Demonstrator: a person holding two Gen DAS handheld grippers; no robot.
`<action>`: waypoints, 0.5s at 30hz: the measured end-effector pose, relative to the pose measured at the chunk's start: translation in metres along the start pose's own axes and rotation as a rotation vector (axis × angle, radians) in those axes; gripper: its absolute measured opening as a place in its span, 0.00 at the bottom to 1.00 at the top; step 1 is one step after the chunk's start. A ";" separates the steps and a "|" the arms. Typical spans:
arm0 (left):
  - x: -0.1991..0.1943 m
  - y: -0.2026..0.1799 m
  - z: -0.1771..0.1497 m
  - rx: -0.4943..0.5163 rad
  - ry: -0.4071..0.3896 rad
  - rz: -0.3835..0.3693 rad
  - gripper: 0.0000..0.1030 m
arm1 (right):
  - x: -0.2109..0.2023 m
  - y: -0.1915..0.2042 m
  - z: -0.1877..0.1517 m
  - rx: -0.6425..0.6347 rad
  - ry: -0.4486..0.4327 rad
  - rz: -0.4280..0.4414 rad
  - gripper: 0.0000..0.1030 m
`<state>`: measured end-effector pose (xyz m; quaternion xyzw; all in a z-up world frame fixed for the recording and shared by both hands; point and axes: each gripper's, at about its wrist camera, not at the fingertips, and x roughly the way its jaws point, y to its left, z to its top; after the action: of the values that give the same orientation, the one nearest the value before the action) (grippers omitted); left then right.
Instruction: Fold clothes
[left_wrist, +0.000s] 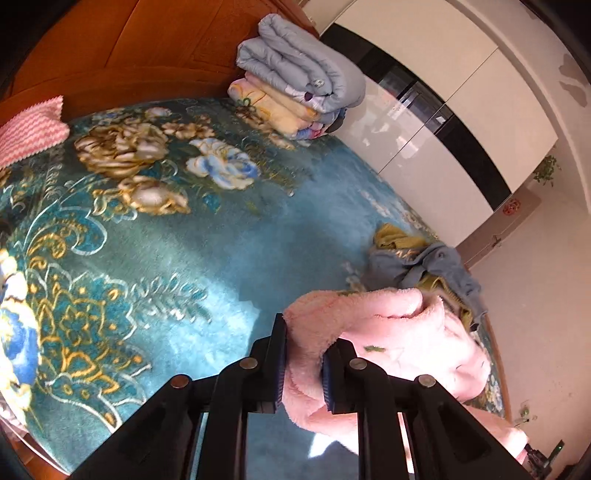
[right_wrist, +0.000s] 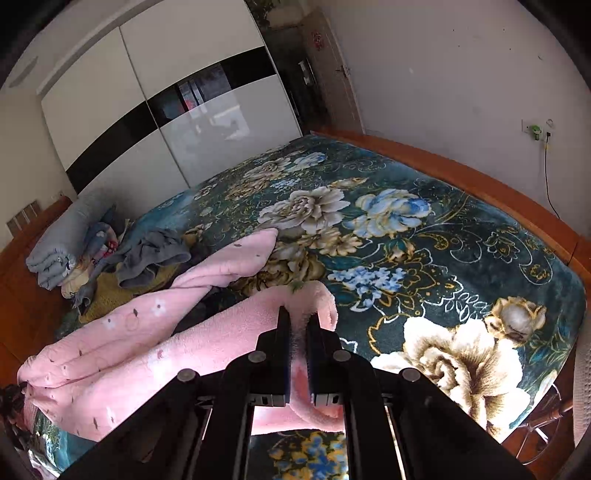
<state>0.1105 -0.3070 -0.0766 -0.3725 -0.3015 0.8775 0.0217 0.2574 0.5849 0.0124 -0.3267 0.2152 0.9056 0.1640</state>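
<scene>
A pink fleece garment (left_wrist: 399, 332) with small flower prints hangs over the teal floral bedspread (left_wrist: 184, 236). My left gripper (left_wrist: 304, 332) is shut on one edge of it, with fabric bunched between the pads. My right gripper (right_wrist: 298, 317) is shut on another edge of the same pink garment (right_wrist: 147, 332), which stretches away to the left in the right wrist view, lifted off the bedspread (right_wrist: 424, 236). A crumpled grey garment (left_wrist: 424, 266) and an olive one (left_wrist: 395, 236) lie beyond it; the grey one also shows in the right wrist view (right_wrist: 151, 254).
Folded quilts (left_wrist: 295, 77) are stacked at the wooden headboard (left_wrist: 129, 55), and show in the right wrist view (right_wrist: 62, 254). A pink zigzag cloth (left_wrist: 29, 129) lies at the bed's left. A white and black wardrobe (right_wrist: 166, 110) stands beside the bed. The bed's wooden edge (right_wrist: 480, 173) runs along the wall.
</scene>
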 end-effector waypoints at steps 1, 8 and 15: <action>0.007 0.019 -0.016 -0.031 0.033 0.024 0.17 | 0.014 -0.010 -0.016 -0.001 0.049 -0.028 0.06; -0.010 0.084 -0.078 -0.205 0.049 0.039 0.16 | 0.078 -0.072 -0.093 0.123 0.243 -0.091 0.06; -0.019 0.095 -0.091 -0.157 0.055 0.087 0.16 | 0.074 -0.052 -0.089 0.023 0.248 -0.111 0.07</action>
<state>0.2025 -0.3431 -0.1655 -0.4098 -0.3520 0.8407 -0.0374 0.2720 0.5968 -0.1133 -0.4455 0.2259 0.8453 0.1898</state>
